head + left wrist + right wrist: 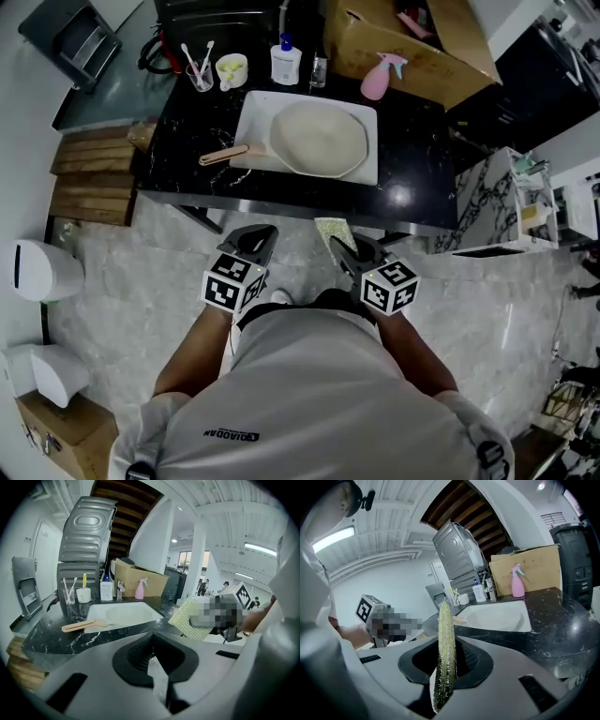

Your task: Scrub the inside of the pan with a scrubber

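Scrubber (444,653) edge-on nearest; pale marble floor (141,272); black veined counter (412,141) bears white tray (253,117).

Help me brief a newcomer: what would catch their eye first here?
The big cream pan with a wooden handle, lying on a white tray on the black marble counter. Short of the counter, the right tongs clamp a glittery green scrubber, while the left tongs are shut and empty.

counter (412,141): glossy blk marble | pan handle (222,156): wood | scrubber (444,644): rough
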`<state>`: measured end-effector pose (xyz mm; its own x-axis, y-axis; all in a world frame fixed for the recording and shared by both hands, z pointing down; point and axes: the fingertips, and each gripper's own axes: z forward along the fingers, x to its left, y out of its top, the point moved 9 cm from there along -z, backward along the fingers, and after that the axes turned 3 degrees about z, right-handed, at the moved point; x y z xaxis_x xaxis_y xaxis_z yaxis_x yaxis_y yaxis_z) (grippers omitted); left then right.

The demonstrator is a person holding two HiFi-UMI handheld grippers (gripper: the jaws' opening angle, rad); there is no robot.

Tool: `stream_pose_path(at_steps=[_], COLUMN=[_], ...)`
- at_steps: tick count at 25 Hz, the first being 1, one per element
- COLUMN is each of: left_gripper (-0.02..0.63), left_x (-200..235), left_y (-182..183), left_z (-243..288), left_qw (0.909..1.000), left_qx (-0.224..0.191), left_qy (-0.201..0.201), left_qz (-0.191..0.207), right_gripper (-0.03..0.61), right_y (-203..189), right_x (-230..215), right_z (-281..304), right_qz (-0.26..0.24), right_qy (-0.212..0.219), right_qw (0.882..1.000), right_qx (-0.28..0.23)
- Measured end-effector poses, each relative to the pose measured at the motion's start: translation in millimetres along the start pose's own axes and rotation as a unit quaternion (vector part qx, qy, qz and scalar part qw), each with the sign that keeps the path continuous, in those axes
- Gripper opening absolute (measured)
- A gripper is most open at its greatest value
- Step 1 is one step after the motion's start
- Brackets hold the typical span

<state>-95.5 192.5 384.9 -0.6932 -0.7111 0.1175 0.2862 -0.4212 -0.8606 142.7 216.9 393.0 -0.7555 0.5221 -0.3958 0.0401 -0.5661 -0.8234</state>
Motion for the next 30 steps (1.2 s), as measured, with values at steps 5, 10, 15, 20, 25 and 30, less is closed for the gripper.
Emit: stream_pose_path(at_steps=[5,10,15,20,25,30], left_gripper=[0.015,0.015,0.015,0.015,0.015,0.015], left_x=[9.8,15.7,34.5,61.7,75.0,79.1], left_y=[0.7,8.6,23.3,48.0,69.1,78.5], left_z=[10.1,20.0,38.8,65.7,99.5,133.7], left_qw=[0.9999,0.9999,0.9999,0.9992,0.9981,0.9966], left_qx=[0.002,0.001,0.005,0.013,0.025,0.048], left_qy=[-0.008,-0.007,0.005,0.027,0.037,0.038], left_qz=[0.007,0.012,0.015,0.028,0.042,0.055], right_gripper=[0.076,0.077,0.077,0.077,0.076,0.077], right_y=[3.9,16.6,38.7,63.8,90.6,108.5], right_x=[-6.5,-23.3,-46.5,-79.3,-112.9,-139.4], right_z=[2.1,10.4,23.9,43.4,65.3,85.3], right_qz=[0.001,0.000,-0.022,-0.032,-0.063,-0.119], right_qy=[-0.017,-0.029,-0.038,-0.024,-0.010,-0.001], right_qw=[1.000,0.999,0.999,0.999,0.998,0.993], right_qx=[-0.005,-0.013,-0.011,-0.004,0.006,0.029])
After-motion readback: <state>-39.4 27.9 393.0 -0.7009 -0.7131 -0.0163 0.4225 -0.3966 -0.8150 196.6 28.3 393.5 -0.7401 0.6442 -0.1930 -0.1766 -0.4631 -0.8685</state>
